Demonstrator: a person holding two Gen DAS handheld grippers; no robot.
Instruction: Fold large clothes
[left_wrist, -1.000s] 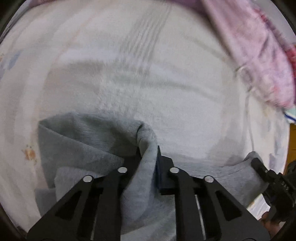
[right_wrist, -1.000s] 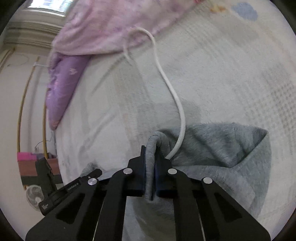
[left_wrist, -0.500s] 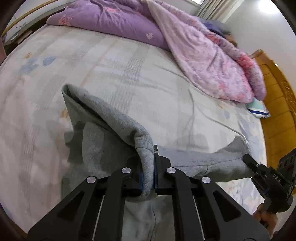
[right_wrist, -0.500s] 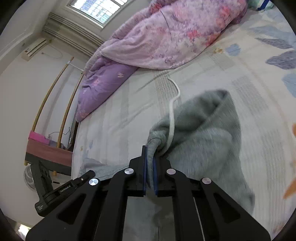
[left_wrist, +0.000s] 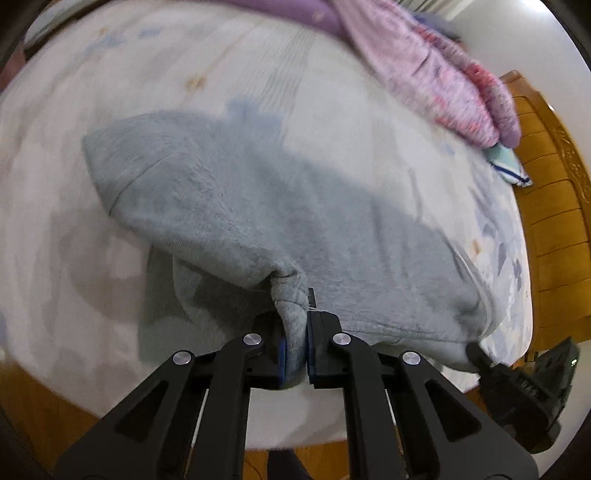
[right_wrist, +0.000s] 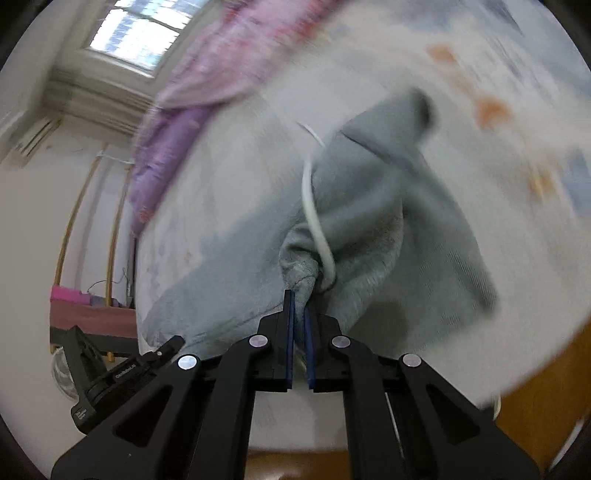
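Left hand-held gripper (left_wrist: 294, 345) pinches a bunched edge of the grey sweatshirt (left_wrist: 258, 206), cloth filling the gap between its blue pads. Right hand-held gripper (right_wrist: 298, 343) likewise pinches a gathered fold of the same garment, jaws nearly pressed together on it. A white drawstring (right_wrist: 314, 218) runs out of the fabric just beyond the right grip.

Garment location: spread over the bed (left_wrist: 110, 74), near edge lifted between the two grippers, far part draped on the sheet. A flap points far-left in the left wrist view. Pink and purple quilt (left_wrist: 443, 66) lies heaped at the far right, well apart from the sweatshirt. Wooden bed frame (left_wrist: 546, 221) at right. Both views blurred by motion.

Risks, as judged:
- Each grip holds a thick, rolled bunch and not a flat hem; a quick pull could let the cloth slide out.
- The drawstring sits loose near the right jaws; it may snag or end up trapped inside the fold.
- Uneven pull between the two grippers would skew the fold line.
- The hanging far flap could tuck under and leave a lump.
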